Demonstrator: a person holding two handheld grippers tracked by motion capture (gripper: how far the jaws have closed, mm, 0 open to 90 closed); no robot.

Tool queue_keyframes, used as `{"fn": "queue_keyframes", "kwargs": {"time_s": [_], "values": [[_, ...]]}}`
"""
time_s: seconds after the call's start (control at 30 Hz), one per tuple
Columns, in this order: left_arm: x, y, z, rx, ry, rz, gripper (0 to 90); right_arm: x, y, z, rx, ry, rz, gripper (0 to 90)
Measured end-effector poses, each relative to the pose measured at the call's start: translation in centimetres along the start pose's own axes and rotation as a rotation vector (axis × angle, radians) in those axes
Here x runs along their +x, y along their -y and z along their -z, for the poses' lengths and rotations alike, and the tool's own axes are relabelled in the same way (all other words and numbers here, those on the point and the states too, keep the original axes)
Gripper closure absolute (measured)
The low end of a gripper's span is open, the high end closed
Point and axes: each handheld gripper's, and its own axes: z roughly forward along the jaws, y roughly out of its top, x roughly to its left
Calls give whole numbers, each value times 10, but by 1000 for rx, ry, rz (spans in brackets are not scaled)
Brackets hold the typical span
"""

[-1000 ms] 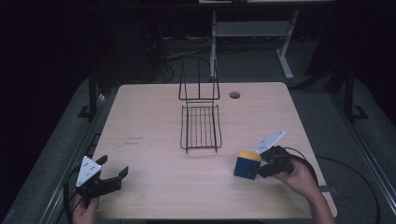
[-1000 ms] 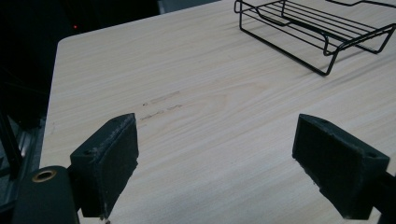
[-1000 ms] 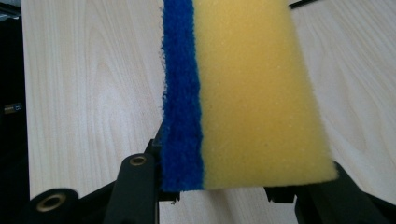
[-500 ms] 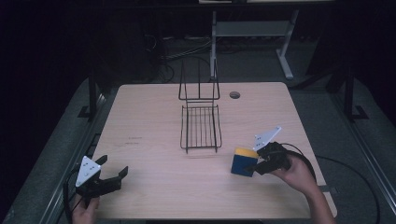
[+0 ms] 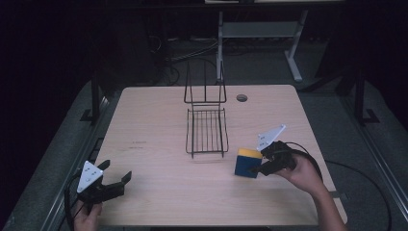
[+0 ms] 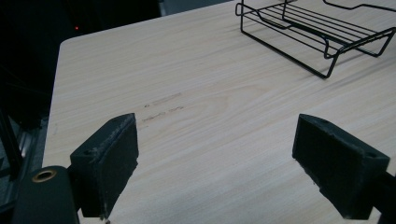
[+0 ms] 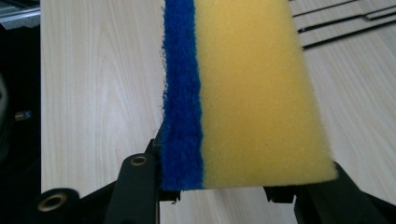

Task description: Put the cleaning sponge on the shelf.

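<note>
A yellow sponge with a blue scouring layer [image 5: 248, 162] is held just above the wooden table [image 5: 159, 120], right of centre. My right gripper [image 5: 257, 167] is shut on it from the right, held by a hand. In the right gripper view the sponge [image 7: 252, 93] stands on edge between the black jaws of the right gripper [image 7: 233, 186], blue side to the left. My left gripper [image 5: 118, 171] rests near the table's front left corner. Its pads [image 6: 109, 163] stand wide apart over bare wood, and the left gripper [image 6: 229, 158] holds nothing.
A black wire rack [image 5: 207, 127] with an upright back stands at the table's middle, also seen in the left gripper view [image 6: 322, 28]. A round cable hole [image 5: 242, 97] lies at the back right. A white desk frame [image 5: 288, 48] stands beyond the table.
My right gripper has lifted the sponge a little and carried it slightly left toward the rack. The left gripper has stayed where it was.
</note>
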Motion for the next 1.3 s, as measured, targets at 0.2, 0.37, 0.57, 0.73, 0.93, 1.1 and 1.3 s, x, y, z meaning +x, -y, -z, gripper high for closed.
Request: {"fn": "queue_keyframes", "kwargs": {"time_s": [0.2, 0.37, 0.57, 0.73, 0.93, 1.1, 1.3], "values": [[0, 0, 0, -1, 0, 2, 139, -2, -6, 1, 2, -1, 7, 562], [0, 0, 0, 0, 1, 1, 139, -4, -12, 3, -7, -6, 7, 563], [0, 0, 0, -1, 0, 2, 139, -6, -18, 5, -3, -8, 9, 563], [0, 0, 0, -1, 1, 3, 139, -8, -23, 6, -4, -8, 21, 563], [0, 0, 0, -3, 0, 4, 139, -11, -29, 7, -3, -11, 29, 563], [1, 0, 0, 0, 1, 5, 139, -11, -36, 7, -2, -15, 42, 563], [1, 0, 0, 0, 1, 3, 139, -14, -46, 9, -7, -18, 54, 564]]}}
